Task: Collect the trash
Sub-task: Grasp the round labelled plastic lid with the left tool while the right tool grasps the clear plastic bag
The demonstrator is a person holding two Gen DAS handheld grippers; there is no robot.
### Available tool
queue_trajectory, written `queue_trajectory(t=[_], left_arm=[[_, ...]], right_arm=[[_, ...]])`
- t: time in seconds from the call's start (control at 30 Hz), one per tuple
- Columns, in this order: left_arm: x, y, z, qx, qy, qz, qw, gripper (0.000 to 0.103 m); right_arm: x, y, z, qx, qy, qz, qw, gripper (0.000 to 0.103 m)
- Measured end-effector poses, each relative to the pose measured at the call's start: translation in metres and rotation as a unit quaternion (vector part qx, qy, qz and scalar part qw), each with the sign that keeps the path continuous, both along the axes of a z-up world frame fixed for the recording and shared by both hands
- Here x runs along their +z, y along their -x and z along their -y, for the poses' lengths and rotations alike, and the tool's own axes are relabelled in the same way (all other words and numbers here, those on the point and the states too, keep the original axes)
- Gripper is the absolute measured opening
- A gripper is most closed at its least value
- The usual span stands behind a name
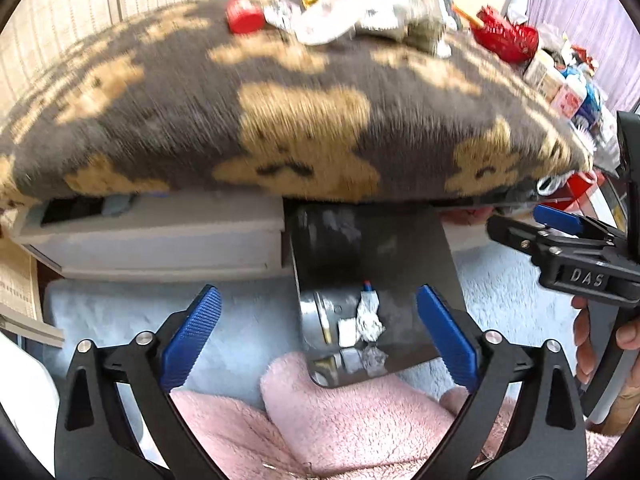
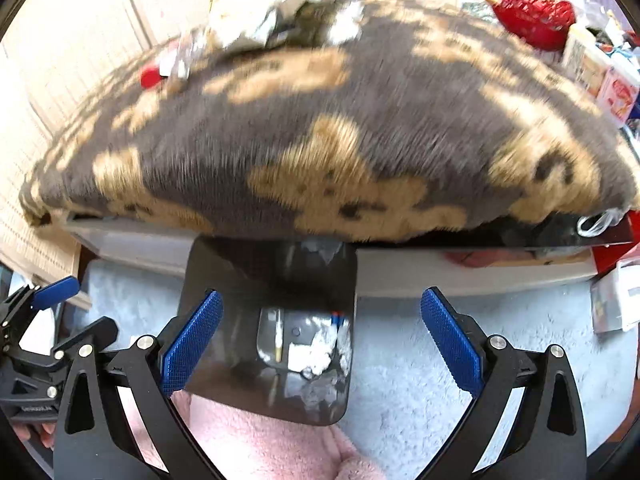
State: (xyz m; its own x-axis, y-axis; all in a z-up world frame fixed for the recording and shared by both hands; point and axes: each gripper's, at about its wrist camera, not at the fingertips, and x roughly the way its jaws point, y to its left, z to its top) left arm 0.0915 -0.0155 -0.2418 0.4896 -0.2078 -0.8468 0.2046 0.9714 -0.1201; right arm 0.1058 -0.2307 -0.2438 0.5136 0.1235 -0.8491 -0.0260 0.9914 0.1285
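From the left wrist, the left tongs (image 1: 318,332) stand wide apart with nothing between the blue pads, hovering over a black bin (image 1: 372,280) that sits on a pale blue rug (image 1: 248,320). Inside the bin, at about 6 o'clock from its middle, lie crumpled foil scraps (image 1: 368,320) and a small white square. Above the bin bulges a grey-and-tan bear-pattern blanket (image 1: 280,120). At its far edge, toward 12 o'clock, sits a heap of crumpled wrappers (image 1: 360,12), with a red lid (image 1: 244,16) at 11 o'clock and a red foil bag (image 1: 506,36) at 1 o'clock. The right tongs (image 1: 520,226) enter at 3 o'clock; their jaw state is hard to read here. Pink fleece (image 1: 320,420) fills 6 o'clock.

From the right wrist, the right tongs (image 2: 322,340) are spread open and empty above the same bin (image 2: 272,280), foil scraps (image 2: 320,350) on its floor. The wrapper heap (image 2: 256,8) rests on the blanket (image 2: 320,140) at 12 o'clock, seemingly blurred by motion.
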Motion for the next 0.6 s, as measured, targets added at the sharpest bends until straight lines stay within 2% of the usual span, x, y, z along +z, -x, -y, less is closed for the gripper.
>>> queue_trajectory(t=[0.33,0.6], left_arm=[[0.041,-0.025,-0.008,0.0,-0.01,0.051,0.9987,0.095],[0.063,-0.07,-0.004,0.003,0.017,0.074,0.9971,0.094]], right_arm=[[0.06,-0.03,0.015,-0.02,-0.017,0.081,0.996,0.1],[0.088,-0.076,0.009,-0.014,-0.022,0.14,0.99,0.099]])
